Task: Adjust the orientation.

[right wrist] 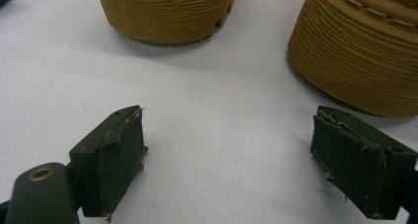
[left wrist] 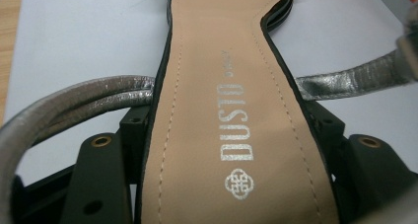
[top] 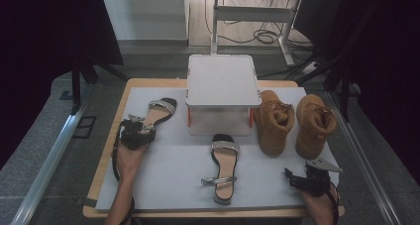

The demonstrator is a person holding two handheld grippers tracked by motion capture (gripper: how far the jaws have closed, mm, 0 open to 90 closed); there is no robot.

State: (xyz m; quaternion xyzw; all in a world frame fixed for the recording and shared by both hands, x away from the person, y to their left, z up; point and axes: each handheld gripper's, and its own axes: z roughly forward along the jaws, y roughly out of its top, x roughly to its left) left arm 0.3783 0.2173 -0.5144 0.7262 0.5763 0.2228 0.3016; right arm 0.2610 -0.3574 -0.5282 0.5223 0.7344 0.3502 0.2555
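I see the wooden table (top: pixel 110 155) under a pale grey mat (top: pixel 168 178) that covers nearly all of its top. At the far middle of the mat stands a white raised tray (top: pixel 222 80) on short legs with orange fittings. To its right sit two tan boots (top: pixel 274 122) and (top: pixel 313 125), side by side and upright, toes toward me; in the right gripper view I read their ribbed soles (right wrist: pixel 167 14) and (right wrist: pixel 360 56) just beyond the jaws. A black sandal with a glittery toe strap (top: pixel 224 168) lies flat near the mat's middle front, its silver ankle strap looped across it. Its mate, the left sandal (top: pixel 156 113), lies angled at the mat's left, toe pointing to the far right. My left gripper (top: pixel 134 132) is clenched on that sandal's heel end: in the left gripper view the tan insole (left wrist: pixel 231 110), stamped DUSTO, runs up between the two jaws, with the silver strap (left wrist: pixel 74 103) curving off on both sides. I cannot tell whether the heel is lifted off the mat. My right gripper (top: pixel 302 180) rests low at the mat's front right corner, near the right boot but apart from it, jaws spread wide with bare mat between them.
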